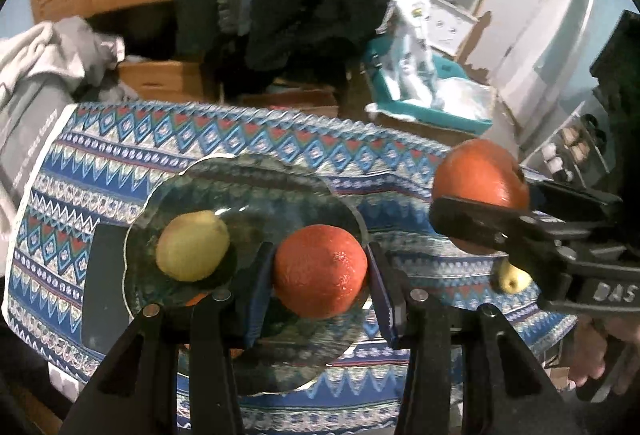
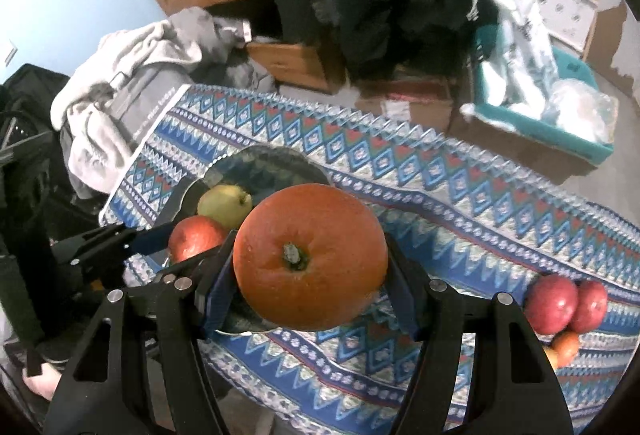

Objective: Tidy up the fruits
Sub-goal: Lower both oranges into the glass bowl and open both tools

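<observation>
My left gripper (image 1: 320,271) is shut on an orange (image 1: 320,270) and holds it just over the glass plate (image 1: 256,187). A yellow-green pear (image 1: 192,246) lies on the plate's left side. My right gripper (image 2: 310,267) is shut on a large orange (image 2: 310,255), held above the cloth right of the plate (image 2: 264,163). In the left wrist view the right gripper (image 1: 480,219) shows at the right with its orange (image 1: 478,173). In the right wrist view the pear (image 2: 225,205) and the left gripper's orange (image 2: 195,237) show at the left.
A patterned blue tablecloth (image 2: 460,195) covers the table. Two red apples (image 2: 566,303) and small orange fruits (image 2: 566,347) lie on it at the right. A small yellow fruit (image 1: 512,277) lies under the right gripper. Grey clothes (image 2: 132,75) pile at the table's far left.
</observation>
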Action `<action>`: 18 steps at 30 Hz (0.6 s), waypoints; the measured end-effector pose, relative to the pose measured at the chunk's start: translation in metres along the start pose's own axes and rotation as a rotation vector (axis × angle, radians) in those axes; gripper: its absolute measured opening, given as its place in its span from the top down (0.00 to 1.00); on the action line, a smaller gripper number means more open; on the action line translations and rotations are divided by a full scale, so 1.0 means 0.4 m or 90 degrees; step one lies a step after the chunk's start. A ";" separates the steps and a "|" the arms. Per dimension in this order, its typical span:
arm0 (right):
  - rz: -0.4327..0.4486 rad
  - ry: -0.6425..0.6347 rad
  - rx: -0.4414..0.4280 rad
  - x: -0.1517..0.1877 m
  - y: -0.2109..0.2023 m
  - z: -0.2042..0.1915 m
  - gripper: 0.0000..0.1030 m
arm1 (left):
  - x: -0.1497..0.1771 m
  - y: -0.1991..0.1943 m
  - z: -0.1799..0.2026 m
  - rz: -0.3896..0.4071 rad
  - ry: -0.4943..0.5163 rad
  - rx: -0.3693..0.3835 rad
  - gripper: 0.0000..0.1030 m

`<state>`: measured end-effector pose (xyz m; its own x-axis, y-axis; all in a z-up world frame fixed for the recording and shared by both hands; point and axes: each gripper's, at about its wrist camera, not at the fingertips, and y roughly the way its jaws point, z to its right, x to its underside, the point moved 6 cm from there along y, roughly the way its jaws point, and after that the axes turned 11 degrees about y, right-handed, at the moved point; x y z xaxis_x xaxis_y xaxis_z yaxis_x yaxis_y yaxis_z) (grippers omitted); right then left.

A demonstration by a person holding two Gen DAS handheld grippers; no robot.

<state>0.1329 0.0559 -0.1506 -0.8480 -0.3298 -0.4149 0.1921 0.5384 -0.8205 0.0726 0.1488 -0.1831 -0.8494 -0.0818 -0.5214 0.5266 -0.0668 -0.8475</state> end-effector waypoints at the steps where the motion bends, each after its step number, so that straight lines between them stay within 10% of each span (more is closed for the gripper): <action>1: -0.007 0.003 -0.004 0.000 0.011 -0.004 0.35 | 0.006 0.009 -0.013 -0.005 -0.006 -0.003 0.56; 18: -0.113 0.019 -0.016 0.040 0.218 -0.041 0.35 | 0.099 0.154 -0.108 -0.097 -0.065 0.005 0.55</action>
<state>0.1279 0.1102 -0.2222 -0.8820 -0.3983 -0.2519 0.0259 0.4927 -0.8698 0.0701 0.1845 -0.2604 -0.9116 -0.1700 -0.3744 0.3931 -0.0935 -0.9147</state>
